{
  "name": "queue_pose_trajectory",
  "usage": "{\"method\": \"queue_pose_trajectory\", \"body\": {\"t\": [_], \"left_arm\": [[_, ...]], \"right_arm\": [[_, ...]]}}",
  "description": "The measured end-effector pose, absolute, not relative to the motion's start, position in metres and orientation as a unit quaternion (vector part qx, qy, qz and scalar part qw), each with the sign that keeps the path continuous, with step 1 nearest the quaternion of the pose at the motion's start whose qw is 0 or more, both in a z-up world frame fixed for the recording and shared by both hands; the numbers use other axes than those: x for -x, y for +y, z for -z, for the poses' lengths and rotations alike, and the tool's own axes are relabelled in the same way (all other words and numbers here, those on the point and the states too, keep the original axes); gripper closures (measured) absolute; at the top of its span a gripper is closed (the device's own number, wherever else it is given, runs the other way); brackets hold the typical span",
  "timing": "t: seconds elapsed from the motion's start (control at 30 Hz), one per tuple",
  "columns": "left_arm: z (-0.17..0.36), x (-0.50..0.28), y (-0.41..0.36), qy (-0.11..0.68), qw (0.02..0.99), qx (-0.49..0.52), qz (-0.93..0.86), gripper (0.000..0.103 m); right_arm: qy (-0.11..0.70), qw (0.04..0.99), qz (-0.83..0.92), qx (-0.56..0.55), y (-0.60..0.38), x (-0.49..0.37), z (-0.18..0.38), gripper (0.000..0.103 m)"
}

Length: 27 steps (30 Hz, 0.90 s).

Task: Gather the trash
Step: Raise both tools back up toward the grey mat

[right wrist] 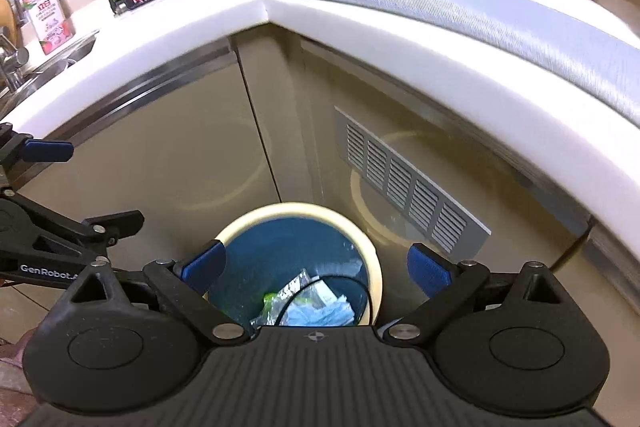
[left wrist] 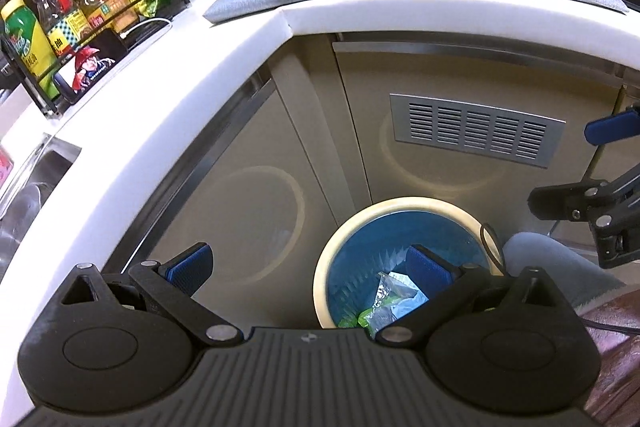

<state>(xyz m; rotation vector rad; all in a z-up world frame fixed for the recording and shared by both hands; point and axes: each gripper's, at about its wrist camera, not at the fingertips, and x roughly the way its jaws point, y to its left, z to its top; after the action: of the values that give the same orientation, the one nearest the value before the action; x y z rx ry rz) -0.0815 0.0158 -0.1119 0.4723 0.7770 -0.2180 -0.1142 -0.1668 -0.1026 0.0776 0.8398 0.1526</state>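
"GenRobot" on left gripper (right wrist: 52, 179)

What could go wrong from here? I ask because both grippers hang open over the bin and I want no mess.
1. A black cable loops over the trash bin; either gripper could snag it and tip the bin.
2. The left gripper and right gripper, both open and empty, sit close together and may collide.
3. The wrappers lie loose, so a tipped bin would probably spill them.
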Motion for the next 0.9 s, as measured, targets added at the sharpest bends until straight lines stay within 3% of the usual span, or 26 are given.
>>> {"method": "queue_pose_trajectory", "body": {"t": [0.9], "left_arm": [[0.035,0.049,0.037,0.306,0.93,-0.184,0.089,0.0]], "right_arm": [[0.275,0.958,-0.044,-0.076,-0.205,0.058,0.006,0.002]]}}
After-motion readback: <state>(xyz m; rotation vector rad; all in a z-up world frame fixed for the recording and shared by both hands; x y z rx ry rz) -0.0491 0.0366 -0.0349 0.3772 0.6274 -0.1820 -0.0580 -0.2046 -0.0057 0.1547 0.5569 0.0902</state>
